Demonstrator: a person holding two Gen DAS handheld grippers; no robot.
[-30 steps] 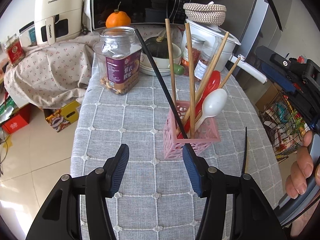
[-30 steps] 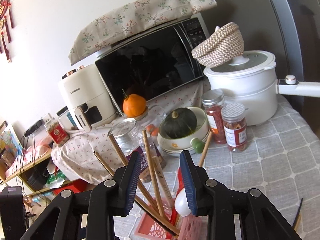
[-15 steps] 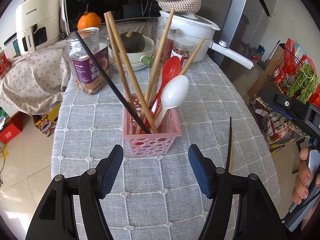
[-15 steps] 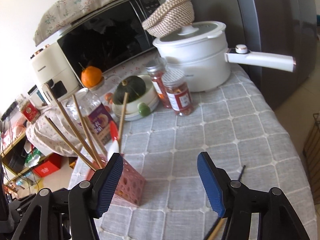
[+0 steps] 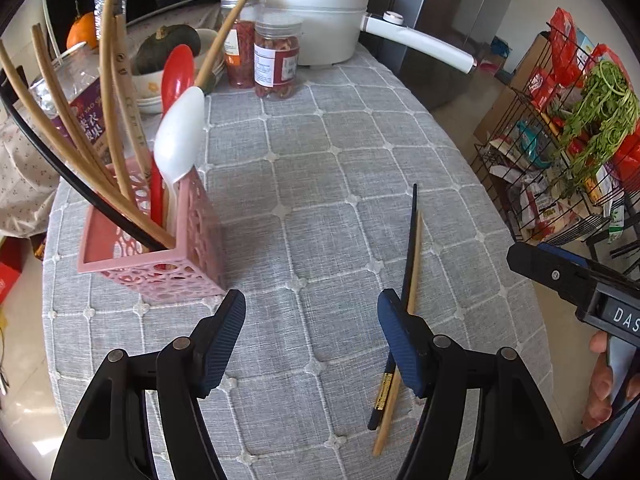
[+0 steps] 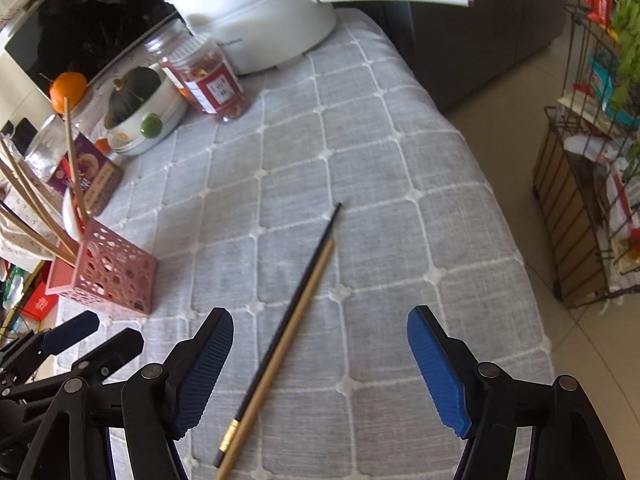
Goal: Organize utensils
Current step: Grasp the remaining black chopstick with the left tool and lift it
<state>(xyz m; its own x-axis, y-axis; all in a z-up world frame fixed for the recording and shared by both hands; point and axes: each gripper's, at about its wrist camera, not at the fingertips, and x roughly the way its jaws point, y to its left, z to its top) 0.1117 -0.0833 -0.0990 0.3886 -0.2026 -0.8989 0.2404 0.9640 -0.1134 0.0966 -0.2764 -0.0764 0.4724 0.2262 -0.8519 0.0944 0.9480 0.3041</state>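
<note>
Right wrist view: a black chopstick [image 6: 298, 296] and a wooden chopstick [image 6: 280, 356] lie loose on the grey tablecloth [image 6: 400, 184], touching side by side.
Long axis: both run from near the table's front edge away toward the white pot [image 6: 256, 20]; thin tips point at the far end, butt ends sit nearest the camera.
Holder: the pink basket [image 5: 160, 256] stands well to the left, already bearing chopsticks and two spoons.
Step in hand: likely fetching the last loose pair.
Right gripper [image 6: 320, 364]: jaws wide, empty, hovering with the pair between them.
Left gripper [image 5: 312, 340]: jaws wide, empty, beside the basket.
Next move: probably lower, close across the shafts, lift, tip them upright into the basket.
</note>
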